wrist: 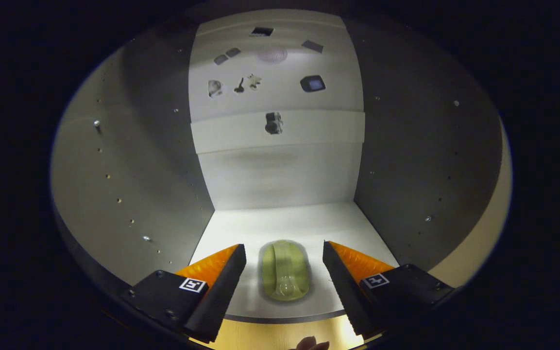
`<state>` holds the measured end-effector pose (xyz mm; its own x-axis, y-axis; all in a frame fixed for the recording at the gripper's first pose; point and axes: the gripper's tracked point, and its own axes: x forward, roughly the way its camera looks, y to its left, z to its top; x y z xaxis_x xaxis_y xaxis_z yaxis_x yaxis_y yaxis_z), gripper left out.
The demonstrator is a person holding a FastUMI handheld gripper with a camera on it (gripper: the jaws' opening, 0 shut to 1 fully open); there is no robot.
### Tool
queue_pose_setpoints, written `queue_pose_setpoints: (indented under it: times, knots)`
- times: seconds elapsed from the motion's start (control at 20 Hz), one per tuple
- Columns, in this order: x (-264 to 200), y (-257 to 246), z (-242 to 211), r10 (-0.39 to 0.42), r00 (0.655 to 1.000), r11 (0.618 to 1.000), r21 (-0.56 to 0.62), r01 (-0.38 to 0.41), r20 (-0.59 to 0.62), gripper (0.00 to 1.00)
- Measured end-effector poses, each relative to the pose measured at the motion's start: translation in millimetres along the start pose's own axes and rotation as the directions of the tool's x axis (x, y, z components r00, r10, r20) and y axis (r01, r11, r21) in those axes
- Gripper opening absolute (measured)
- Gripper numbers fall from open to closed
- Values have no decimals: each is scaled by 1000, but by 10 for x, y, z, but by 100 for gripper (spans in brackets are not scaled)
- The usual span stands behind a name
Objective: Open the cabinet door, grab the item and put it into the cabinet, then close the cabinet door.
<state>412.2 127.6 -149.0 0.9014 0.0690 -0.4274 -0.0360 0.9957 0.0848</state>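
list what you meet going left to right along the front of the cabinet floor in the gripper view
left cabinet wall → left finger → green item lying on the cabinet floor, untouched between the open jaws → right finger → right cabinet wall

Booth – bare white cabinet (280,228) interior

- Inside the cabinet (280,180), on its floor near the front edge: the item (284,270).
- To either side of the item, apart from it: the fingers of the gripper (284,272), spread wide.
- Left and right: side walls; behind: back panel.
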Motion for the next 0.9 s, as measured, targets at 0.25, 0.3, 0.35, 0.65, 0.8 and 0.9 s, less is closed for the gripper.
queue_pose_setpoints:
  times: [0.25, 0.3, 0.35, 0.65, 0.8, 0.9]
  knots:
    - [-725, -32, 344, -9, 985, 999, -33, 15, 174, 100]
    - [-927, -34, 405, -4, 978, 1000, -26, 9, 210, 100]
    - [-1128, -38, 450, -2, 970, 1000, -16, 6, 241, 100]
    - [-2330, -107, 405, 9, 937, 1000, -11, -5, 350, 100]
    - [-2892, -135, 232, 25, 934, 1000, -14, -21, 355, 100]
    - [-3235, -157, 127, 47, 935, 999, -10, -46, 351, 100]
